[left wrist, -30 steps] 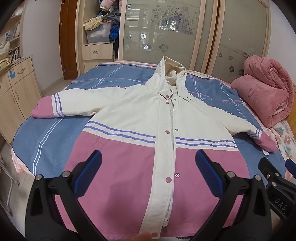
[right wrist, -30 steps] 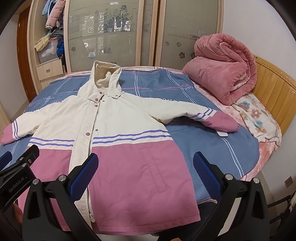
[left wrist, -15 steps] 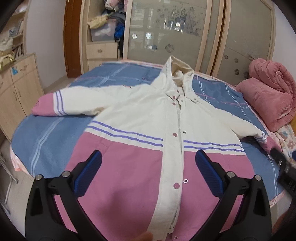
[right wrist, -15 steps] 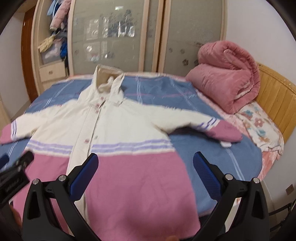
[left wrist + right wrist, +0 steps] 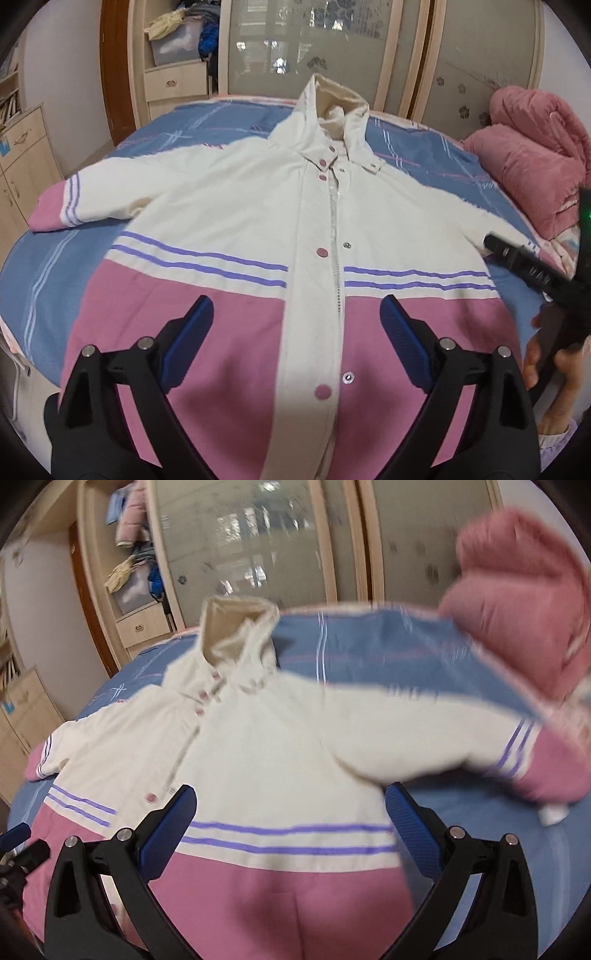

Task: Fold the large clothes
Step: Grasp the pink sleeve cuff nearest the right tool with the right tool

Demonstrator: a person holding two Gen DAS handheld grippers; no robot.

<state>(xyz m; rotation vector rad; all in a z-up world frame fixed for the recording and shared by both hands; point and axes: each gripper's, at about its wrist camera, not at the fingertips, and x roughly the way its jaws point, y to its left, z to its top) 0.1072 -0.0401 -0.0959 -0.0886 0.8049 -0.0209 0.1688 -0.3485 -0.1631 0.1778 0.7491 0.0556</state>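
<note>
Left-wrist view, read from its left edge: a wooden cabinet [image 5: 26, 147] stands at the far left, then the blue striped bed [image 5: 74, 266] carries the jacket [image 5: 236, 206], a cream-and-pink hooded coat lying flat, face up, front closed, hood [image 5: 334, 103] toward the wardrobe [image 5: 317, 44] at top centre. Its one sleeve [image 5: 74, 203] reaches to the left of the frame, and the pink hem panel fills the bottom centre. The left gripper [image 5: 295, 328] hangs over that pink panel with its blue pads spread wide, holding nothing. At the right edge the right gripper [image 5: 532, 269], seen from the side, points at the other sleeve, with a rolled pink quilt [image 5: 528, 166] behind it. In the right-wrist view, which is blurred, the right gripper [image 5: 290, 819] is likewise released and empty, with the jacket [image 5: 266, 746] ahead of it and the far sleeve [image 5: 480, 746] with its pink cuff stretched to the right of the frame. Nothing looks folded yet, so this reads as the reach before the first fold. The next move probably calls for each gripper to pinch a sleeve near its cuff and carry it inward across the chest, keeping the padded cloth from bunching.
</note>
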